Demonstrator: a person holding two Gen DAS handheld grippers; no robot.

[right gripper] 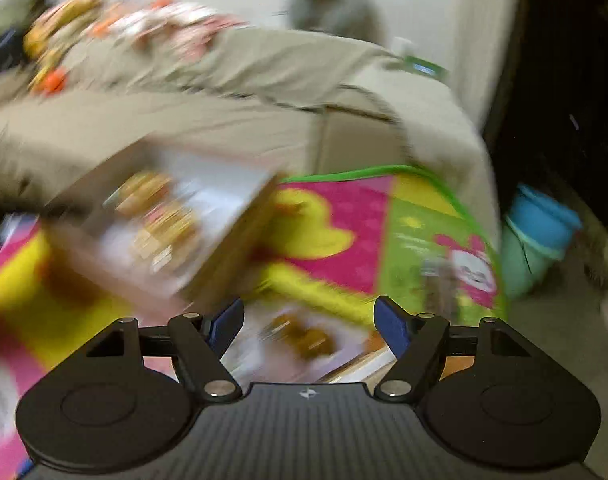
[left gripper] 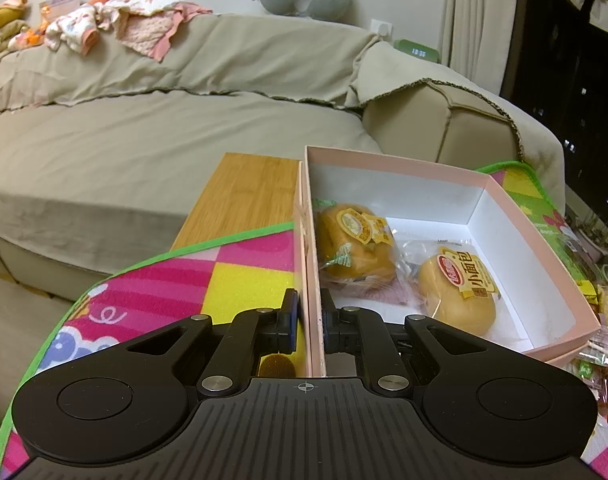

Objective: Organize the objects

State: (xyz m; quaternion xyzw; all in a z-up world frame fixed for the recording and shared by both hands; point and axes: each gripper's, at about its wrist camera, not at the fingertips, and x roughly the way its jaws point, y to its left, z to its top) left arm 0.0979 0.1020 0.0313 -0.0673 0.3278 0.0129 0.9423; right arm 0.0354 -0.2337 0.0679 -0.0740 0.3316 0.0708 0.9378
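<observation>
A pink cardboard box (left gripper: 539,240) with a white inside stands on a colourful play mat (left gripper: 232,276). Two wrapped yellow buns lie in it, one at the left (left gripper: 353,240) and one nearer the front (left gripper: 455,292). My left gripper (left gripper: 309,312) is shut on the box's left wall, one finger outside and one inside. The right wrist view is blurred by motion. There my right gripper (right gripper: 307,320) stands open above the mat (right gripper: 335,216), with a wrapped brown snack (right gripper: 304,338) lying on the mat below the gap. The box (right gripper: 232,216) lies to its upper left.
A beige covered sofa (left gripper: 144,120) with clothes on its back runs behind the mat. A wooden board (left gripper: 240,196) lies left of the box. Several wrapped snacks (left gripper: 603,372) lie right of the box. A blue and teal bucket (right gripper: 539,240) stands at the mat's right edge.
</observation>
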